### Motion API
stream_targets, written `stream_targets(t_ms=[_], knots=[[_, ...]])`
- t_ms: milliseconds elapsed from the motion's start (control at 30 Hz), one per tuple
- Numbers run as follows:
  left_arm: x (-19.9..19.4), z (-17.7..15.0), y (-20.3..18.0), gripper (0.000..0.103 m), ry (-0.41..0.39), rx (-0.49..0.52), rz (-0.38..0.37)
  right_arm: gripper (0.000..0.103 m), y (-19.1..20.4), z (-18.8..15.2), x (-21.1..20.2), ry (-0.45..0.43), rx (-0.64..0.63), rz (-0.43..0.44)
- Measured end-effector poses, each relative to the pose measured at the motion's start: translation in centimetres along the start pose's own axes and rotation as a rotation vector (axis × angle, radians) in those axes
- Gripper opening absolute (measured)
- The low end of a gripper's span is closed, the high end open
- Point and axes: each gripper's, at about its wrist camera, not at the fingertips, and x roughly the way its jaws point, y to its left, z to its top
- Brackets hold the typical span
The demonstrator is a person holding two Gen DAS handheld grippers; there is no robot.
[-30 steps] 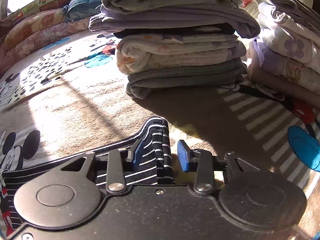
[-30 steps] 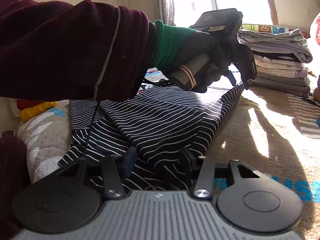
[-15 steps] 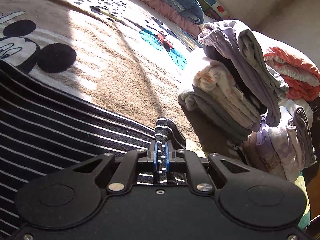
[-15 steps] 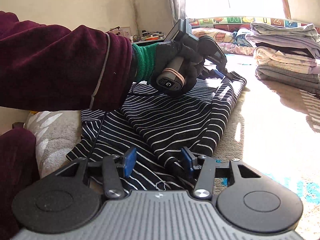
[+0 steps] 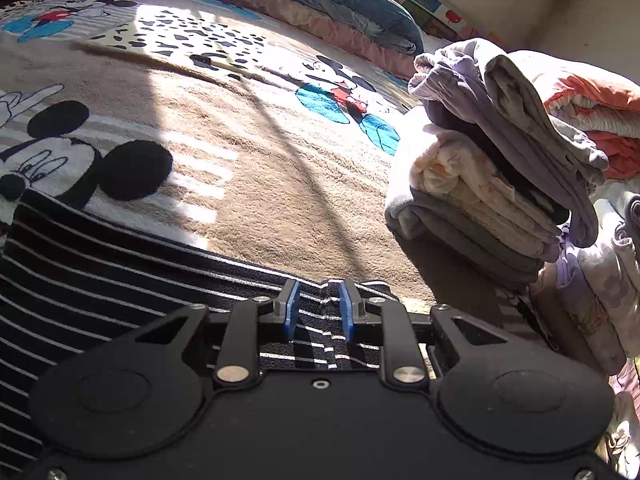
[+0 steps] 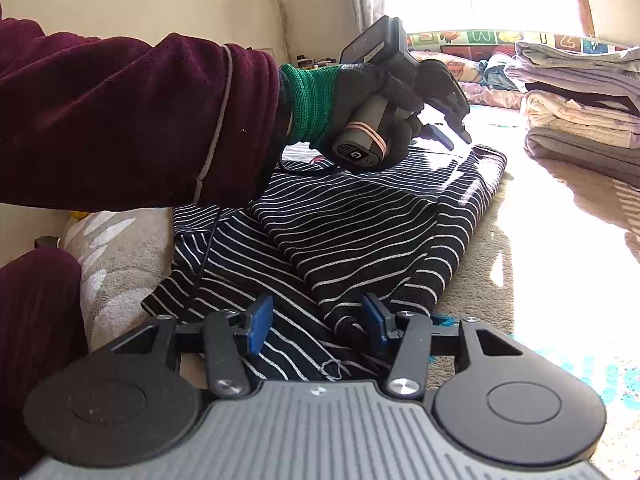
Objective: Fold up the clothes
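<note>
Between both grippers' parted jaws, left gripper point(image 5: 319, 305) and right gripper point(image 6: 317, 322), lies the striped garment point(image 6: 360, 232).

A maroon fleece sleeve point(image 6: 132, 120), a green knit cuff point(image 6: 310, 104) and a black glove point(image 6: 360, 92); each hand-held gripper has blue pads point(image 6: 256, 322).

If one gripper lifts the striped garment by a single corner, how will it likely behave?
The striped garment would probably droop and unfold: it lies in soft folded layers with rumpled edges. It looks like thin knit, so likely light. On the plush blanket it may drag rather than slide. Both the left gripper and right gripper are open.
</note>
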Motion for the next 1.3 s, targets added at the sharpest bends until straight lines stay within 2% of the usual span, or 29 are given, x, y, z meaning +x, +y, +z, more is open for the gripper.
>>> stream_targets(t_ms=[100, 167, 233, 300, 333, 367, 433, 533, 600, 667, 800, 967, 1100, 1167, 1200, 1267, 1300], knots=[[-1.3, 0.5, -1.6, 0.018, -0.024, 0.08, -0.027, 0.05, -0.1, 0.3, -0.3, -0.005, 0.012, 0.011], [-1.5, 0.3, -3.3, 0.018, -0.004, 0.172, -0.065, 0.049, -0.3, 0.6, -0.6, -0.026, 0.023, 0.019], [-1.1, -0.4, -4.7, 0.018, 0.028, 0.262, -0.071, 0.049, -0.3, 0.6, -0.8, -0.051, 0.025, 0.017], [0.6, -1.7, -5.3, 0.018, 0.114, 0.355, 0.043, 0.049, -0.2, 0.6, -0.7, -0.058, 0.019, 0.009], [0.9, -2.1, -5.1, 0.018, 0.126, 0.378, 0.09, 0.049, -0.2, 0.6, -0.7, -0.061, 0.016, 0.005], [0.4, -2.2, -4.6, 0.018, 0.112, 0.375, 0.092, 0.049, -0.1, 0.6, -0.6, -0.063, 0.015, 0.001], [-2.1, -2.1, -2.9, 0.018, 0.081, 0.312, 0.013, 0.049, -0.2, 0.5, -0.6, -0.066, 0.021, -0.008], [-5.5, -2.3, -0.3, 0.028, 0.095, 0.32, -0.082, 0.049, -0.4, 0.5, -0.6, -0.067, 0.037, -0.013], [-7.2, -2.8, 0.2, 0.039, 0.146, 0.394, -0.175, 0.049, -0.5, 0.5, -0.5, -0.065, 0.04, -0.015], [-8.6, -3.7, 0.1, 0.043, 0.212, 0.505, -0.264, 0.049, -0.5, 0.4, -0.5, -0.064, 0.043, -0.016], [-8.5, -5.2, -1.0, 0.043, 0.347, 0.715, -0.328, 0.049, -0.5, 0.2, -0.3, -0.056, 0.045, -0.022], [-6.9, -5.3, -1.1, 0.043, 0.459, 0.81, -0.42, 0.049, -0.7, 0.0, -0.2, -0.053, 0.056, -0.016], [-5.8, -5.7, -0.8, 0.043, 0.563, 0.842, -0.469, 0.05, -0.9, 0.0, 0.0, -0.049, 0.066, -0.009], [-5.6, -6.0, -0.8, 0.043, 0.588, 0.854, -0.493, 0.05, -1.0, -0.1, 0.1, -0.048, 0.071, -0.007], [-5.6, -6.1, -0.8, 0.033, 0.587, 0.865, -0.486, 0.05, -1.0, -0.1, 0.1, -0.049, 0.074, -0.007], [-6.0, -6.2, -0.6, 0.022, 0.574, 0.876, -0.467, 0.05, -1.0, -0.1, 0.0, -0.051, 0.078, -0.009], [-6.7, -6.1, -0.4, 0.007, 0.558, 0.877, -0.474, 0.05, -1.0, -0.1, 0.0, -0.052, 0.077, -0.01]])
